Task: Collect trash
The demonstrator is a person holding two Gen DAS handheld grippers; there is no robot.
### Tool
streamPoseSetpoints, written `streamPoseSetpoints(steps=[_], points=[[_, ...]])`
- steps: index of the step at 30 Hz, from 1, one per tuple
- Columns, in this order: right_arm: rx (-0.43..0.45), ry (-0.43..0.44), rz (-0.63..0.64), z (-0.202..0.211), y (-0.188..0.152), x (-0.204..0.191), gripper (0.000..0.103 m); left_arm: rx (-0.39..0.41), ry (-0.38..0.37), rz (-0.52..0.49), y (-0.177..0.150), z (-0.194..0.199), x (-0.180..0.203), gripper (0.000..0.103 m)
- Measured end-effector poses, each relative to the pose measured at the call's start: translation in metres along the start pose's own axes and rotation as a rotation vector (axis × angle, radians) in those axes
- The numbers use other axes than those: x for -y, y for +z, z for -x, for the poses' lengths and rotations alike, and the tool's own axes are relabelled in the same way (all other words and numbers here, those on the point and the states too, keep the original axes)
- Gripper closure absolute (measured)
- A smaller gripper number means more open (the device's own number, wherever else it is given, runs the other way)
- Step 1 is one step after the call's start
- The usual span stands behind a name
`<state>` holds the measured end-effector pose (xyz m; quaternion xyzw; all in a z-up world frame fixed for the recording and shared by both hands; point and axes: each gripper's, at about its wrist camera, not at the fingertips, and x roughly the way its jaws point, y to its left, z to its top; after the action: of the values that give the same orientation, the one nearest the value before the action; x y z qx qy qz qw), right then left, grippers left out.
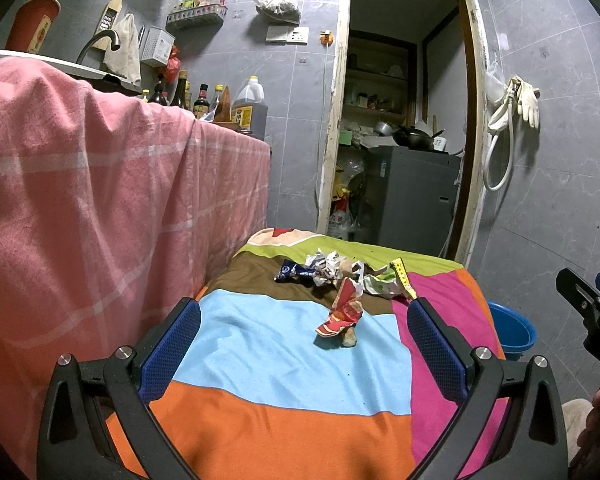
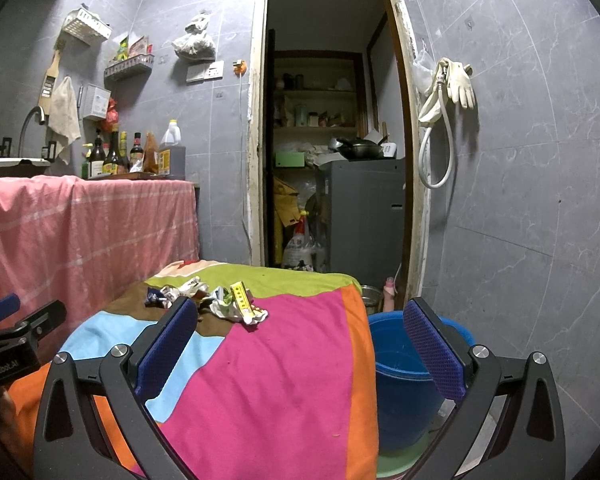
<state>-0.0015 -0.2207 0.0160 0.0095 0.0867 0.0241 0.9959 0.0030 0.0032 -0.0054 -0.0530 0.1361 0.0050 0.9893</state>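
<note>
Nearest, left gripper point(image 1: 304, 340) with blue pads, jaws wide apart, nothing between them, hovering over a table under a patchwork cloth point(image 1: 284, 420) of orange, light blue, pink, brown and green. Right gripper point(image 2: 300, 344) likewise spread open and empty, over the pink part of the cloth and the table's right edge.

From left to right: pink checked sheet point(image 1: 80, 200) draped over a counter just beside the table; on the counter a red cup point(image 1: 34, 24), a dark tap point(image 1: 100, 40), dark sauce bottles point(image 1: 180, 94) and a big oil jug point(image 1: 249, 106). Above on the grey tiled wall, white wire baskets point(image 1: 196, 16) and a hanging plastic bag point(image 1: 278, 0).

Trash on the far half of the cloth: red crumpled wrapper point(image 1: 345, 310) lying apart and nearest to the left gripper; behind it a pile of wrappers point(image 1: 340, 272), with a dark blue packet, white crumpled paper and a yellow strip. Print on them too small to read.

Behind the table an open doorway point(image 2: 332, 120) to a storeroom, with shelves, a grey cabinet point(image 2: 364, 216) and a wok on top. Right of the table, on the floor, blue bucket point(image 2: 400, 380), partly hidden by the right gripper's finger. On the right wall, pale rubber gloves point(image 2: 458, 82) and a white hose point(image 2: 436, 160).

On the left gripper's body in the right wrist view, readable writing "GenRobot.AI".
</note>
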Motion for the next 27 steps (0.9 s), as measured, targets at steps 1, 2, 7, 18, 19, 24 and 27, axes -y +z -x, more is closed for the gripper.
streamPoseSetpoints(steps=[1, 2, 7, 18, 19, 24, 27], points=[[0.0, 0.0, 0.0, 0.0, -0.0002, -0.0001, 0.0, 0.0, 0.0, -0.001, -0.0007, -0.0005, -0.0003, 0.002], [0.0, 0.0, 0.0, 0.0, -0.0003, -0.0002, 0.0, -0.001, 0.0, 0.0, 0.0002, 0.0, 0.0, 0.002], [0.0, 0.0, 0.0, -0.0001, -0.0003, 0.0001, 0.0, 0.0, 0.001, 0.0, -0.0004, -0.0005, -0.0004, 0.002], [-0.001, 0.001, -0.001, -0.0006, -0.0013, 0.0, 0.0, -0.003, 0.001, 0.002, 0.0003, -0.0003, -0.0001, 0.002], [0.0, 0.001, -0.001, -0.0006, -0.0014, -0.0001, 0.0, -0.002, 0.001, 0.002, -0.0001, -0.0006, -0.0004, 0.002], [-0.001, 0.0, -0.001, -0.0004, -0.0016, 0.0003, 0.0, -0.003, -0.001, 0.003, -0.0002, -0.0009, -0.0008, 0.002], [-0.002, 0.001, -0.002, -0.0003, -0.0018, 0.0005, 0.0, -0.004, 0.0, 0.002, 0.0004, -0.0004, -0.0003, 0.002]])
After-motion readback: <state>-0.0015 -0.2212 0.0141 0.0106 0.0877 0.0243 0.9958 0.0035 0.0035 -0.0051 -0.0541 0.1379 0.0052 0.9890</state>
